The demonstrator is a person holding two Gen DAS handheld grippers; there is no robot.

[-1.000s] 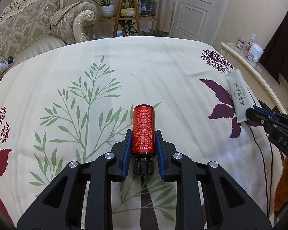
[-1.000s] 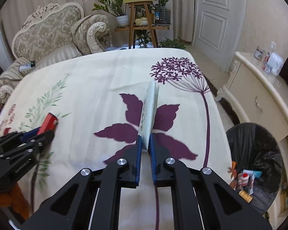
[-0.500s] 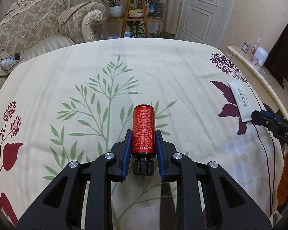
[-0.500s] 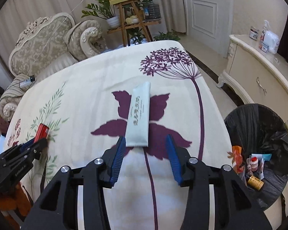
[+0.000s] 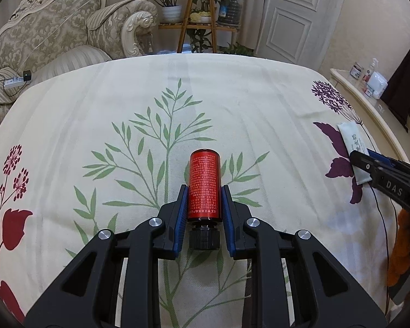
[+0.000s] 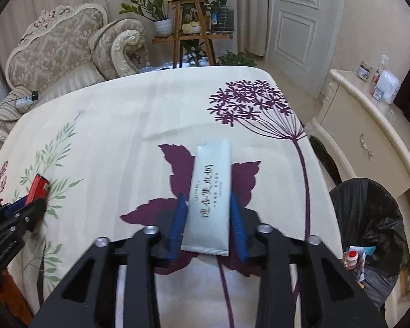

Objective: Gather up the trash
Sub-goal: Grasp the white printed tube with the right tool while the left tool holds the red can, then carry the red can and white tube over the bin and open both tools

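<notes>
My left gripper point(image 5: 204, 191) is shut on a red bottle point(image 5: 204, 186) with a black cap, held over the floral cloth point(image 5: 177, 104). The bottle also shows at the left of the right wrist view point(image 6: 37, 186). A pale sachet with dark print point(image 6: 209, 199) lies flat on the cloth on a purple leaf print. My right gripper point(image 6: 208, 202) is open, its blue fingers on either side of the sachet's near half. The sachet point(image 5: 351, 142) and the right gripper point(image 5: 363, 161) show at the right edge of the left wrist view.
A black-lined trash bin point(image 6: 369, 235) holding several items stands on the floor right of the cloth edge. A cream cabinet point(image 6: 369, 136) with bottles is behind it. A sofa point(image 5: 54, 35), a plant stand point(image 5: 202, 19) and a door point(image 5: 298, 13) are beyond the far edge.
My right gripper let go of the sachet, which now lies flat, and the open fingers have come down around it. The left gripper keeps its hold on the red bottle and drew back slightly.
</notes>
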